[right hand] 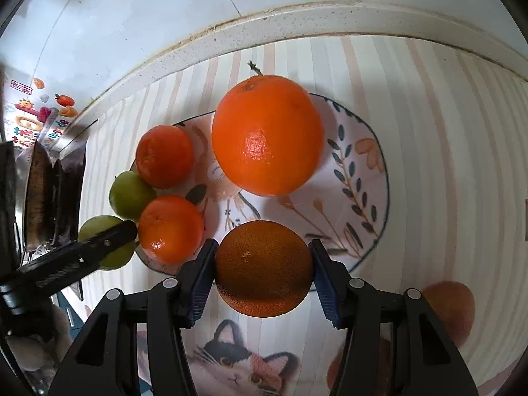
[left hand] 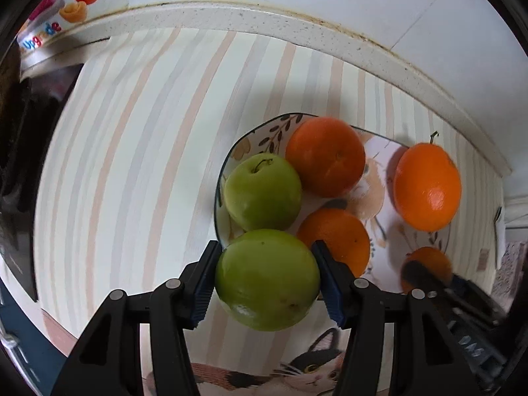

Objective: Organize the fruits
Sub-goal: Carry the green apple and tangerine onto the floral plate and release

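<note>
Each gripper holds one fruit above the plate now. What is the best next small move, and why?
Probably lower the left gripper a little and set its green apple onto the plate beside the other green apple, since like fruits already sit together there. The right gripper holds a dark orange over bare plate near the big orange, so it can follow.

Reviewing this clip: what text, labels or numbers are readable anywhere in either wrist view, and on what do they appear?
"upgrade": coloured letters on the fruit-printed package at the upper left of the left wrist view; its first letters are blurred.
Red boxed characters and coloured print on the same package in the right wrist view: too small to read.
Pale embossed letters on the other tongs' body: too blurred to read.
Fruits, plate, mat: no text.
</note>
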`<state>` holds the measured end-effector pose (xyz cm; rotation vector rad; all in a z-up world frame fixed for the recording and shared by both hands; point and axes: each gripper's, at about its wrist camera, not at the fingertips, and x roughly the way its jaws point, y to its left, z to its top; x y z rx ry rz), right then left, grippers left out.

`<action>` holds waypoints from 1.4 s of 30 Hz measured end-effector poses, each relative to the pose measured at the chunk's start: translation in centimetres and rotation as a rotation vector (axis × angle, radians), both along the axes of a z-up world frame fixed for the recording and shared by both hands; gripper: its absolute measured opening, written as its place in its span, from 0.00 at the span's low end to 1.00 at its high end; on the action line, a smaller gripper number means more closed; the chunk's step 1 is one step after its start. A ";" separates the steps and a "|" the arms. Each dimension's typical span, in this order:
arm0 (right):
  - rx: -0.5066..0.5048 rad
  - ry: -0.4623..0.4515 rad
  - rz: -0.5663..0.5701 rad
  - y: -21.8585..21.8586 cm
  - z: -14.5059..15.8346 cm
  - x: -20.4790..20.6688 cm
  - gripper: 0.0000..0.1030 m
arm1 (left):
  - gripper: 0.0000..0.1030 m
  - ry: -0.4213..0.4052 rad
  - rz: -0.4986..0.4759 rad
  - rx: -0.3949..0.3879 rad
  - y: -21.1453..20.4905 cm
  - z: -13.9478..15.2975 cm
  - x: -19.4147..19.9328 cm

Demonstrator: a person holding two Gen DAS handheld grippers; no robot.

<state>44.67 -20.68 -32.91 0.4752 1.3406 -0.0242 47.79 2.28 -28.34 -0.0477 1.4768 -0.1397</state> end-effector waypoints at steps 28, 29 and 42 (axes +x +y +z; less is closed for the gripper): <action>0.066 -0.062 0.004 1.2 1.1 0.4 0.72 | 0.52 0.016 0.136 -0.133 3.3 -0.1 -0.3; 0.070 -0.065 0.007 1.3 1.5 0.0 0.72 | 0.52 0.000 0.135 -0.118 3.8 0.9 -0.9; 0.041 -0.079 0.174 6.2 2.6 -7.8 0.73 | 0.61 0.041 0.473 -0.132 16.7 -4.7 -14.9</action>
